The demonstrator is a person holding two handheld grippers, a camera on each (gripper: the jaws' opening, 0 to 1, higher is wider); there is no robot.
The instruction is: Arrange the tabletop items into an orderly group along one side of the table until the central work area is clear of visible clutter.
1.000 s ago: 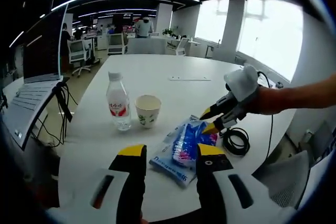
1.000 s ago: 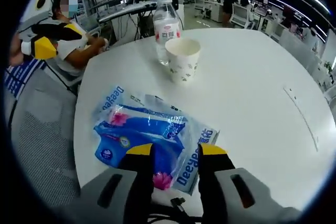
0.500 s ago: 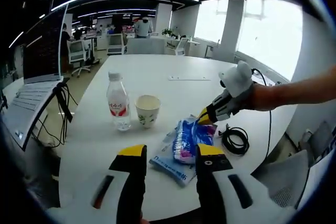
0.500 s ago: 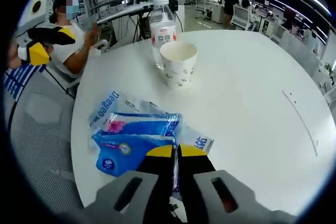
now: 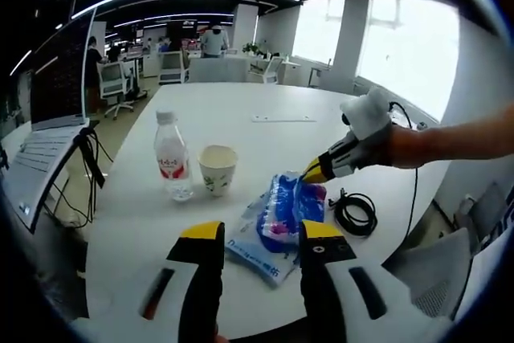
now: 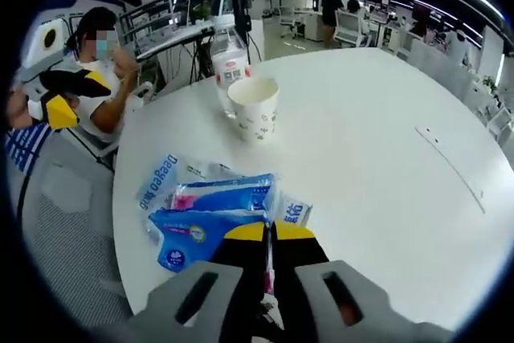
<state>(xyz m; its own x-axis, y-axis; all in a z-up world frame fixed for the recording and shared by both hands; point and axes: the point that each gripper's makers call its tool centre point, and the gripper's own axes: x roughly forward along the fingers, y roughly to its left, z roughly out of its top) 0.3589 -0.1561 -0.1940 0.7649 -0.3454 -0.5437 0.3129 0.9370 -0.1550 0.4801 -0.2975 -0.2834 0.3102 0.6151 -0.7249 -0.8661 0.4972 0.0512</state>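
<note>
A wide white surface (image 5: 265, 106) is carrying a small cluster near its front edge. In the left gripper view, the biggest item, a blue-and-white tissue pack (image 5: 277, 222), is lying just beyond the left gripper (image 5: 261, 234), toward 12 o'clock, its long axis running from about 7 to 1 o'clock. The left fingers are standing spread apart with nothing between them, hovering short of the pack.

The right gripper (image 5: 315, 173) is coming in from 3 o'clock, and its yellow-tipped fingers are pressing together on the pack's far end. In the right gripper view, those fingers (image 6: 255, 234) are pinching the near edge of the tissue pack (image 6: 210, 213), so the right hand is the nearer one and already has hold.

At 10 o'clock of the pack, a water bottle (image 5: 171, 158) and a paper cup (image 5: 215, 169) are standing upright just beside each other. A black coiled cable (image 5: 354, 213) is lying at the pack's 3 o'clock, near it.
</note>
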